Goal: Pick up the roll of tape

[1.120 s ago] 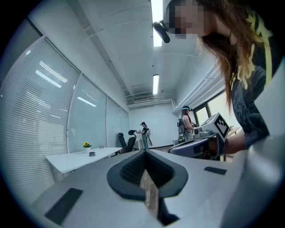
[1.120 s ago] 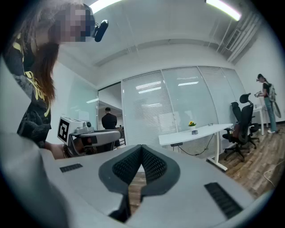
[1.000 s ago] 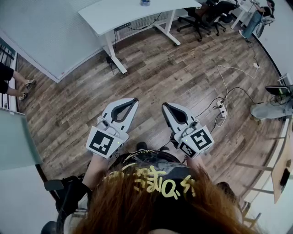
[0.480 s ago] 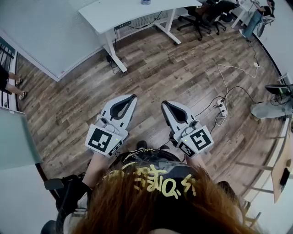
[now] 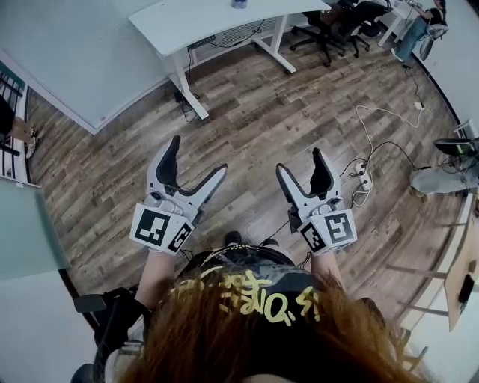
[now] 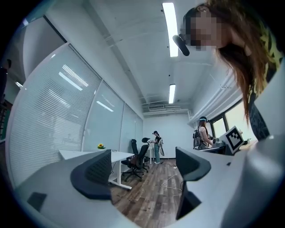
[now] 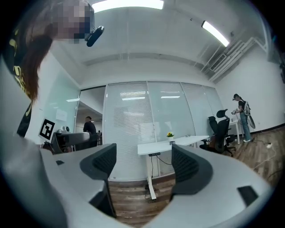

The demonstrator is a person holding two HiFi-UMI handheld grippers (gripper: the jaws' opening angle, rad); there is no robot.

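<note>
Left fingers: the left gripper [image 5: 196,158] has its fingers [image 6: 95,176] opening, wide apart, with nothing between them but floor and room.
Right fingers: the right gripper [image 5: 301,163] is likewise opening, with only air between its pads.
Finger make: pale grey plastic arms, curved inward, each tipped with a dark ribbed pad that looks rubbery.
Aim: both grippers are held about level in front of the person, over the floor [image 5: 247,120] and not over any tabletop.
Roll of tape: I cannot make it out for certain in any view.
Likeliest place: a small thing [image 5: 237,4] stands on the white tabletop [image 5: 194,22] ahead, back from its near edge. It shows bluish from above and yellow-topped from the grippers' level, so it may not be the tape.
Direction from fingers: forward, across open floor, well apart from both grippers and higher than they are now.
Long axis: not readable at this range. A roll would probably lie flat, so it would want the fingers across its rim.
Nearer hand: the left looks slightly nearer the tabletop from above, but the right gripper view has the tabletop square between its fingers.
Tabletop: smooth white slab on white legs, long edge toward the person.
Floor: matt brown wood planks, with a loose white cable [image 5: 374,112] to the right.
Beyond: black office chairs [image 5: 329,26] past the tabletop's right end.
</note>
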